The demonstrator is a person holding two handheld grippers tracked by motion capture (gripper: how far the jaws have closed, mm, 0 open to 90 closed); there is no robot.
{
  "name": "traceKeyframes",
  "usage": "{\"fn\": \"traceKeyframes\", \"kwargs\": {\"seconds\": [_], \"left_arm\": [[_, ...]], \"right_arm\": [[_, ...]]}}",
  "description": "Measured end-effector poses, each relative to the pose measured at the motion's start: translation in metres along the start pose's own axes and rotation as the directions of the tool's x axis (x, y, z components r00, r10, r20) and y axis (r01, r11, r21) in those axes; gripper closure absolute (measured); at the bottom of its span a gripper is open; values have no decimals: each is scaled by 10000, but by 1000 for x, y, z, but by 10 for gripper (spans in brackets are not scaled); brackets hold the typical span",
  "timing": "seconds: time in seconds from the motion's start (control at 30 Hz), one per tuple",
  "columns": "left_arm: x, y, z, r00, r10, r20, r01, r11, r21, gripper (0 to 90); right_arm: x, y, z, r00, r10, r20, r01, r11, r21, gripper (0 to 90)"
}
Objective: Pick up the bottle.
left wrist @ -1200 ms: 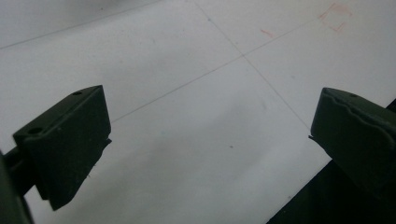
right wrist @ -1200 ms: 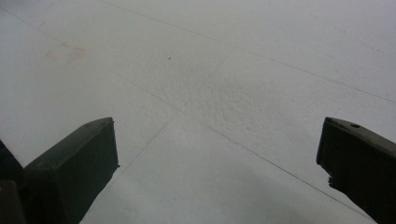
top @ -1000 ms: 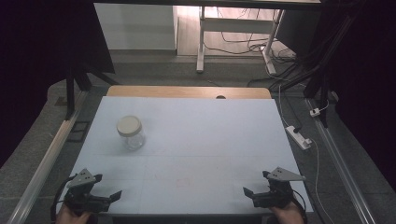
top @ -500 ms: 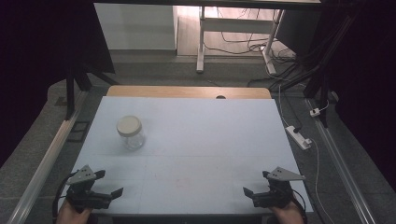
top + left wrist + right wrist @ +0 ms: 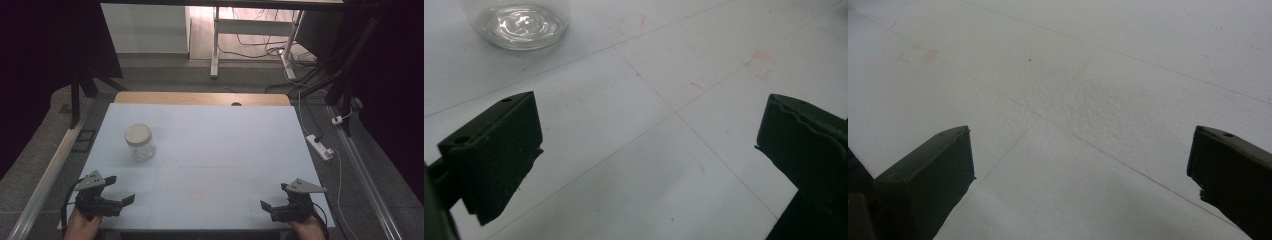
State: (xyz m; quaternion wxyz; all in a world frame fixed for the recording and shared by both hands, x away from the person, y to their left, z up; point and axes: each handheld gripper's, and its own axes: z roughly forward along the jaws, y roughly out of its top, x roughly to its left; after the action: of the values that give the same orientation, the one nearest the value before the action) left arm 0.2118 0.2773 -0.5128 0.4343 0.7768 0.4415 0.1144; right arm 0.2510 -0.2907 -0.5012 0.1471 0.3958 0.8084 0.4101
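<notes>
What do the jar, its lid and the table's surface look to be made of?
The jar looks like clear glass or hard plastic: the table shows through its wall, and its base glints in the left gripper view. Its lid is a matte, opaque cream, probably plastic or painted metal. The table has a pale matte sheet on top, finely pebbled in the right gripper view, over a wood-coloured board showing along its far edge.

Both grippers black, two blocky jaws each with small screw holes near the tips. Left gripper and right gripper: grey three-cornered top plate, black trailing cable. Hands bare.
</notes>
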Motion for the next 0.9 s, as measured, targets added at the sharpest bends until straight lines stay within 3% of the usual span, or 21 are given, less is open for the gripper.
{"fn": "traceKeyframes", "kwargs": {"seconds": [0.27, 0.57, 0.9], "left_arm": [[5, 6, 4, 10000, 51, 19, -51, 10000, -48, 0], [17, 12, 13, 9999, 122, -14, -122, 9988, -464, 0], [28, 25, 26, 9985, 130, -532, -158, 9985, -530, 0]], "right_arm": [[0, 0, 0, 10000, -2, -30, 2, 10000, 41, 0], [0, 0, 1, 10000, -15, -47, 16, 9999, 100, 0], [-1, 1, 2, 10000, 19, -84, -18, 9999, 158, 0]]}}
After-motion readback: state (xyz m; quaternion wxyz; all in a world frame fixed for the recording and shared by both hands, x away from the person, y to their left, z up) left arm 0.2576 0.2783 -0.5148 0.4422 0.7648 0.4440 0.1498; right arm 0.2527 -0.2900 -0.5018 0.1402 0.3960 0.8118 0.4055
